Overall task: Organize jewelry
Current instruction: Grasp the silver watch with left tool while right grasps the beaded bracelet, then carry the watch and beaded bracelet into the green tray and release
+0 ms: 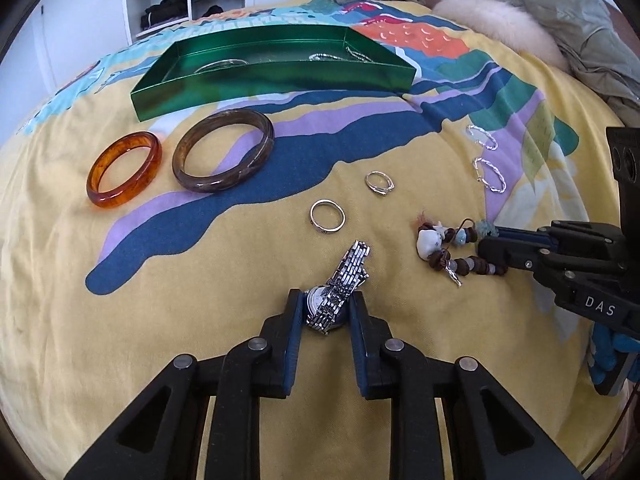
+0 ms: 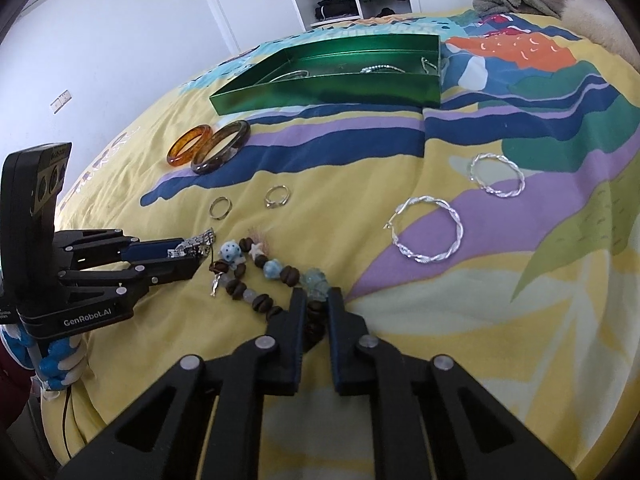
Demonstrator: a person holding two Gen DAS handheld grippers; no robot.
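My left gripper (image 1: 326, 300) is shut on a silver metal-link watch (image 1: 346, 274) that lies on the yellow patterned bedspread; the pads press its case from both sides. The right wrist view shows the same grip from the side, the watch (image 2: 196, 244) sticking out of the left gripper (image 2: 192, 258). My right gripper (image 2: 318, 296) is shut on one end of a bracelet (image 2: 260, 276) of brown, blue and white beads, the rest trailing to the left. A green metallic tray (image 1: 260, 88) stands further back, with silver chains and a bangle in it.
An amber bangle (image 1: 105, 196) and a brown bangle (image 1: 216, 184) lie left of centre. Two small rings (image 1: 379, 183) sit beyond the watch. Two twisted silver hoop earrings (image 2: 457, 224) lie to the right. Clothes and a fur collar (image 1: 496, 16) are piled at the back right.
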